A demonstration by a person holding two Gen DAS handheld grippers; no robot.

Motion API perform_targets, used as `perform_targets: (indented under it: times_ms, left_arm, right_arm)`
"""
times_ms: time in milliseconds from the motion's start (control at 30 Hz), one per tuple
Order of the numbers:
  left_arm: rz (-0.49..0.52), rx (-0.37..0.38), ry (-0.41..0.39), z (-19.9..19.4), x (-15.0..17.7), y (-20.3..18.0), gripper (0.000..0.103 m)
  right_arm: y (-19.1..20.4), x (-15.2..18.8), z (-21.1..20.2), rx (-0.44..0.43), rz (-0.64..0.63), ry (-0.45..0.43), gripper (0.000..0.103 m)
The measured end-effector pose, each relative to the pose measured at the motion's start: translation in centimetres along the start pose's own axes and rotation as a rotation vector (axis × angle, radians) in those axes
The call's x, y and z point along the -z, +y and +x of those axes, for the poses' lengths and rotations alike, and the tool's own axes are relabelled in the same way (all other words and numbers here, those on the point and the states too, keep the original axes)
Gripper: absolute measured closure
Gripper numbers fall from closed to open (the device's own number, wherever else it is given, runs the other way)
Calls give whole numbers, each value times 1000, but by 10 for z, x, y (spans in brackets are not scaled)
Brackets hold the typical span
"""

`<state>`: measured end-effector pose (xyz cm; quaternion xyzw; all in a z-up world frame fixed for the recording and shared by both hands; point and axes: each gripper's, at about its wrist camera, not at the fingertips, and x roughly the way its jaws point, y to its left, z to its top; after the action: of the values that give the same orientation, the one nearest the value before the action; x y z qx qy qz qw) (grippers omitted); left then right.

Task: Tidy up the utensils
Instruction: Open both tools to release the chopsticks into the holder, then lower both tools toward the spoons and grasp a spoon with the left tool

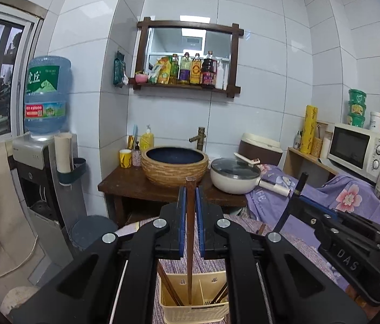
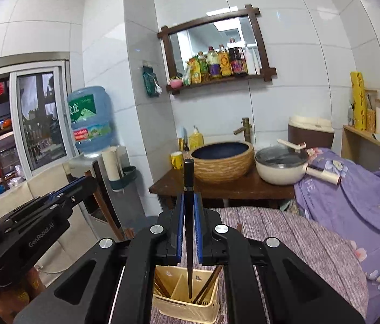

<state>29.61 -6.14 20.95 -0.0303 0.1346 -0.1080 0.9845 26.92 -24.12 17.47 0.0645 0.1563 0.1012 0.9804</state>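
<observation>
Where the black linkages cut off the view, the cream utensil caddy [image 1: 194, 310] sat half hidden on the striped surface [image 2: 284, 232]. Left tongs [image 1: 189, 221] clamped a brown chopstick [image 1: 190, 243], right tongs [image 2: 189, 224] a black chopstick [image 2: 189, 229]; both tips dipped inside, compartments unclear.

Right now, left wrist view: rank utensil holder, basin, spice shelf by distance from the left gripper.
1. Cream utensil holder, directly below the left gripper.
2. Woven basin, ahead on the wooden stand.
3. Spice shelf, on the back wall, up high.
</observation>
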Motion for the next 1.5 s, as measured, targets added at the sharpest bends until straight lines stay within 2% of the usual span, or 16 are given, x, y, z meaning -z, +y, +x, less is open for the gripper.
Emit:
perform_targets:
  times_ms: [233,367,467,700,767,800,833,867,900,933,1000,1067,1133,1267,1367,1500]
  left_arm:
    - [-12,-17,128,41,60,8,96]
    - [-19,-23,172,53,86,12,96]
    - [-13,-27,185,59,98,13,95]
    - [7,-27,210,64,113,14,95]
    - [10,-29,209,63,115,15,95]
    - [9,-28,207,61,115,16,92]
    - [8,-26,205,59,115,16,83]
    - [5,-26,198,55,115,16,60]
    - [1,-31,182,50,116,17,45]
    - [-3,-42,146,40,116,18,25]
    - [3,-51,107,26,118,19,23]
    - [25,-40,121,17,124,19,21]
    - [21,-50,137,10,132,22,16]
    - [-18,-57,217,5,162,29,15]
    - [-6,-68,293,8,193,27,15]
    - [7,-42,391,11,235,20,15]
  right_arm:
    - [-4,41,30,27,9,77,96]
    - [-5,55,39,41,4,100,96]
    - [-5,63,45,51,-6,116,96]
    - [-2,65,42,64,-32,91,95]
    - [-4,65,40,58,-17,83,91]
    - [-5,64,38,60,-16,79,89]
    - [-6,64,36,62,-17,73,83]
    - [-7,64,32,61,-16,63,74]
    - [-8,64,28,59,-13,54,71]
    - [-8,65,22,57,-13,42,71]
    - [-8,67,13,58,-27,31,69]
    - [-8,74,3,65,-38,30,58]
    - [-9,81,-1,66,-44,53,56]
    - [-10,111,7,90,-78,176,56]
    - [-15,134,16,105,-71,248,56]
    - [-24,170,28,115,-31,346,56]
